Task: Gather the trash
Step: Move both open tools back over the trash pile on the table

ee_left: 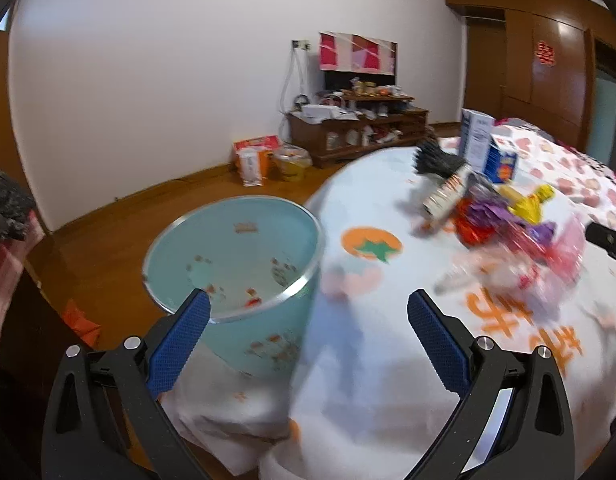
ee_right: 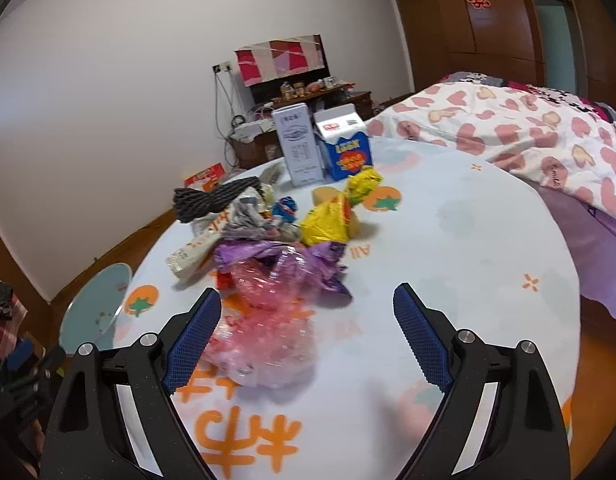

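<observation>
A heap of trash lies on the round table: a crumpled pink plastic bag [ee_right: 268, 336], purple wrappers [ee_right: 276, 258], a yellow wrapper [ee_right: 327, 220] and a long paper packet [ee_right: 200, 246]. My right gripper [ee_right: 308, 312] is open just short of the pink bag, whose near part lies between the blue fingers [ee_right: 196, 336] without touching them. A pale blue bin [ee_left: 236, 256] stands beside the table's left edge. My left gripper [ee_left: 308, 316] is open, its left finger over the bin's rim, nothing held. The same heap [ee_left: 507, 236] shows blurred at the right.
A grey tin [ee_right: 302, 144] and a blue-white carton [ee_right: 345, 148] stand upright behind the heap, with a dark knitted cloth [ee_right: 212, 198] to their left. A bed with a heart-print quilt [ee_right: 527, 140] borders the table [ee_right: 467, 220] on the right. A wooden cabinet [ee_left: 355, 128] stands against the far wall.
</observation>
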